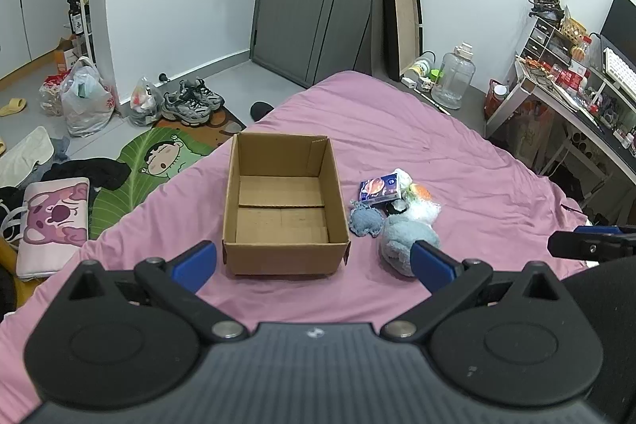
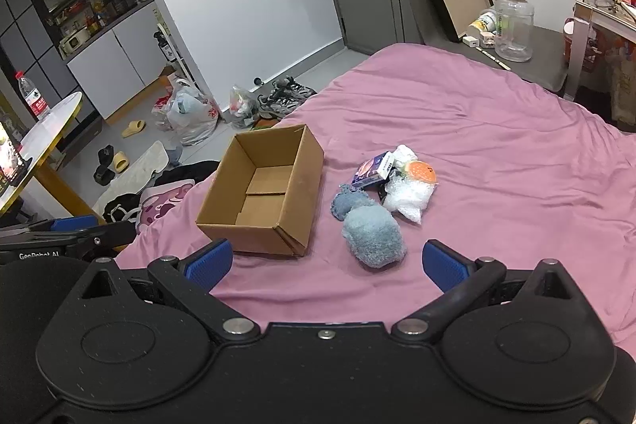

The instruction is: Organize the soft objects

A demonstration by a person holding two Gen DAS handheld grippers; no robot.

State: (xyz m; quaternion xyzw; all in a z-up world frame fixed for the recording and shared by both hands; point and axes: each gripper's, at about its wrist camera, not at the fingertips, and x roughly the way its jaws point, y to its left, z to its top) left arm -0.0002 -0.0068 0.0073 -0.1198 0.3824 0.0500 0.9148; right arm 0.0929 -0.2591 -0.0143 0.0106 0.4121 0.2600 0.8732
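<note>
- I see the cardboard box (image 1: 284,203) on the pink bed (image 1: 437,146).
- Right of the box lies the blue plush (image 2: 373,241).
- My left gripper (image 1: 314,259) and right gripper (image 2: 326,263) are both spread, holding nothing.

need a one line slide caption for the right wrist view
Open right gripper hovers over a pink bedsheet, facing an empty cardboard box and a pile of soft items led by a blue plush.

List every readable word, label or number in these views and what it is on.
"GenRobot AI": on the left gripper's black body, in the right wrist view.
Blue packet, water bottle label, red-printed plastic bag: print too small or blurred to read.
Cardboard box: no text visible.
</note>
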